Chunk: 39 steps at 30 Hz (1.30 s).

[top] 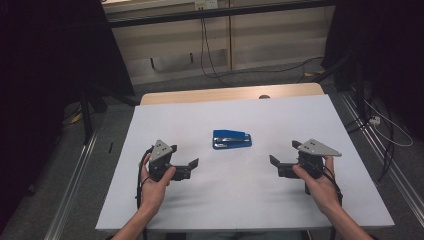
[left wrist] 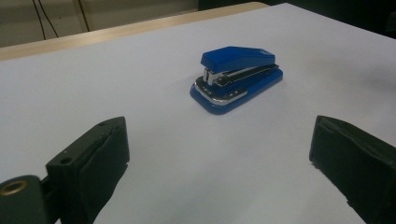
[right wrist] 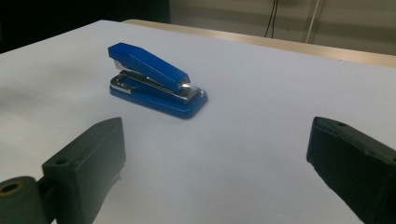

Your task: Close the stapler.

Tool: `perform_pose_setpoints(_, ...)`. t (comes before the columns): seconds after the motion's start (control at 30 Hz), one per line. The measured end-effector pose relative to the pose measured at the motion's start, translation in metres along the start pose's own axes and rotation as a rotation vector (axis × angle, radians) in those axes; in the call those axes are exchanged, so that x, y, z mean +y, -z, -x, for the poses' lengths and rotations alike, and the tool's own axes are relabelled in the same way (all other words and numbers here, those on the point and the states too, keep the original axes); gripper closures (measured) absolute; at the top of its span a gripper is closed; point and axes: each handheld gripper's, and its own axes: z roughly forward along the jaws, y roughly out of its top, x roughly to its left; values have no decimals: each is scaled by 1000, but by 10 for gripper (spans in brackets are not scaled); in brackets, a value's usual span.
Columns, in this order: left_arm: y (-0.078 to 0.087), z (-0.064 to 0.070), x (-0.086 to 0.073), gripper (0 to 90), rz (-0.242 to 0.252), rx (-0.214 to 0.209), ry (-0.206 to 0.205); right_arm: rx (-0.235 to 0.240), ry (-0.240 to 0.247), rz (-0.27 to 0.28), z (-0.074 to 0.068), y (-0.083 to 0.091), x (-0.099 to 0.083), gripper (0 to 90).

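Ahead of my black fingers (left wrist: 93, 168) lies a stapler (top: 231, 139), glossy bright blue all over, with a silver metal strip between its top and base. The counter (top: 250, 200) under my fingers is plain pale white with no pattern, edged with light wood at its far side. The three-cornered plates (top: 161, 149) above my fingers are flat grey.

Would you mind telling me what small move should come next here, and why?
Probably ease the right gripper forward toward the stapler: both grippers are open and apart from it, and the left gripper is equally placed, so either could lead.
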Motion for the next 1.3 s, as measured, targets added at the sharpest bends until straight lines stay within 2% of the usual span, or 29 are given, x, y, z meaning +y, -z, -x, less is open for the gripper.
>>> perform_pose_setpoints(0.1,7,-2,-4,52,14,15,5,-1,7,6,1,4,-2,40)
perform_pose_setpoints(0.2,15,-5,-7,53,0,56,10,-1,4,10,1,9,-4,35)
perform_pose_setpoints(0.27,19,-6,-9,53,15,53,17,-7,5,9,2,12,-6,35)
perform_pose_setpoints(0.33,25,-6,-10,53,29,68,-1,-14,2,14,2,16,-6,34)
perform_pose_setpoints(0.4,31,-5,-11,53,34,72,-18,-47,11,11,4,19,-8,36)
perform_pose_setpoints(0.43,34,-5,-12,52,38,72,-13,-68,17,10,4,21,-9,37)
perform_pose_setpoints(0.63,48,-7,-22,52,41,110,19,-103,4,21,9,31,-14,39)
perform_pose_setpoints(0.73,53,-10,-26,53,41,142,10,-133,0,48,11,36,-15,47)
perform_pose_setpoints(0.87,62,-11,-32,54,37,156,23,-142,-12,64,14,43,-16,49)
perform_pose_setpoints(1.07,66,-11,-42,52,37,151,27,-157,-26,61,15,47,-22,44)
perform_pose_setpoints(1.17,64,-9,-43,51,34,134,32,-158,-37,77,16,48,-24,43)
perform_pose_setpoints(1.2,63,-9,-43,51,25,136,17,-156,-42,79,16,48,-24,43)
perform_pose_setpoints(1.3,61,-8,-42,52,22,158,21,-158,-38,75,15,48,-27,39)
